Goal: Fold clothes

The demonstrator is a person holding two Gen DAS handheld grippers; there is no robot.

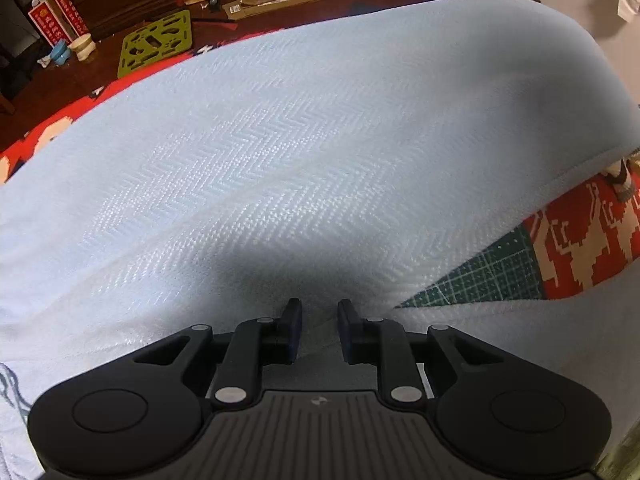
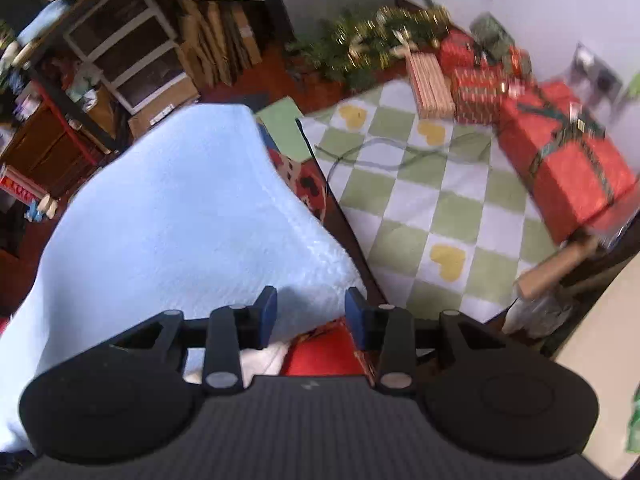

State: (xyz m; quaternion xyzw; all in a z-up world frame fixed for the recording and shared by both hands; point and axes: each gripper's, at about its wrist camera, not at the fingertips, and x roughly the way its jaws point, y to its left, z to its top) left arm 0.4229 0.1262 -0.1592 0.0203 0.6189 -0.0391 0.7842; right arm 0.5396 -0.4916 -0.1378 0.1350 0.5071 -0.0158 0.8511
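A pale blue woven garment (image 1: 304, 152) lies spread over the table and fills most of the left wrist view. It also shows in the right wrist view (image 2: 168, 224), with its near right corner by the table edge. My left gripper (image 1: 319, 330) is low over the cloth's near fold, its jaws a little apart with a ridge of blue cloth between them. My right gripper (image 2: 311, 316) is open and empty just above the garment's near right corner, which lies between the fingers (image 2: 267, 312).
A red patterned tablecloth (image 1: 580, 240) and a green cutting mat (image 1: 480, 276) lie under the garment. Beyond the table's right edge (image 2: 348, 224) is a green checkered floor mat (image 2: 420, 208) with red gift boxes (image 2: 568, 168). Shelves and cardboard stand behind.
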